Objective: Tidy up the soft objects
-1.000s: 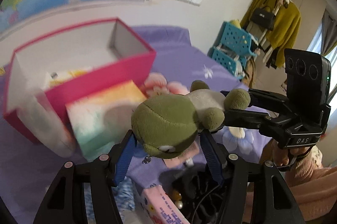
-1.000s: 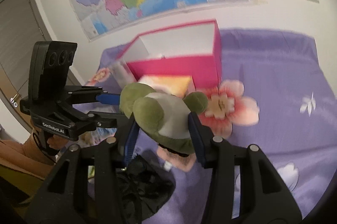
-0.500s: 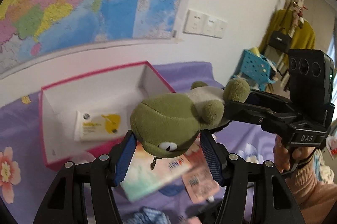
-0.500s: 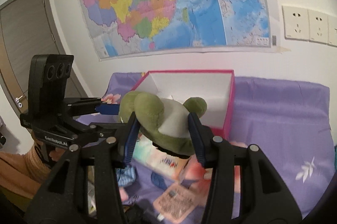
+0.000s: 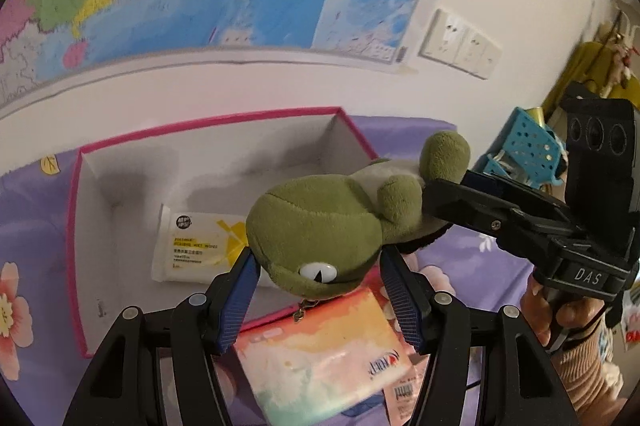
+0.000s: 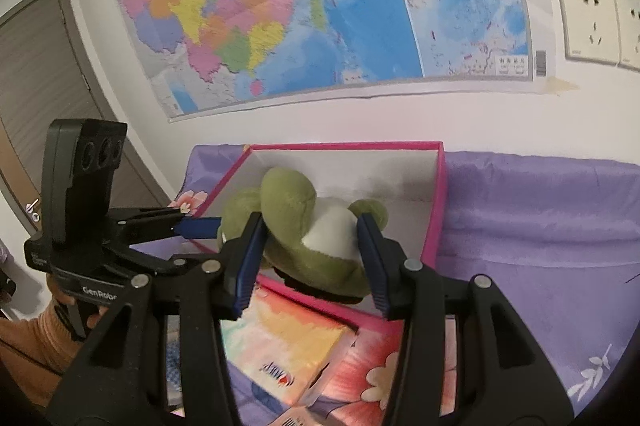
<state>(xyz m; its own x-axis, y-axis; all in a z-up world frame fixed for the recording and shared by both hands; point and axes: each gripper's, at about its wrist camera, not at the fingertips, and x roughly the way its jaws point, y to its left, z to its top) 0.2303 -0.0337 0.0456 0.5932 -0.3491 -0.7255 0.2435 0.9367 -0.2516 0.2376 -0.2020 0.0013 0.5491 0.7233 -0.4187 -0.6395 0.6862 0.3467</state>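
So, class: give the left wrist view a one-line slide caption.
Both grippers, left and right, hold a green plush frog above an open pink box.

Wipes pack (image 5: pixel 196 250) inside box (image 5: pixel 208 124), seemingly flat

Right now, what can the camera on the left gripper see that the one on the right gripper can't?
Only the left wrist view shows the wipes pack on the box floor, the frog's eye, and a blue basket. Only the right wrist view shows a door. Both show the plush frog clamped by the left gripper and right gripper, the pink box, the wall map and the colourful tissue pack.
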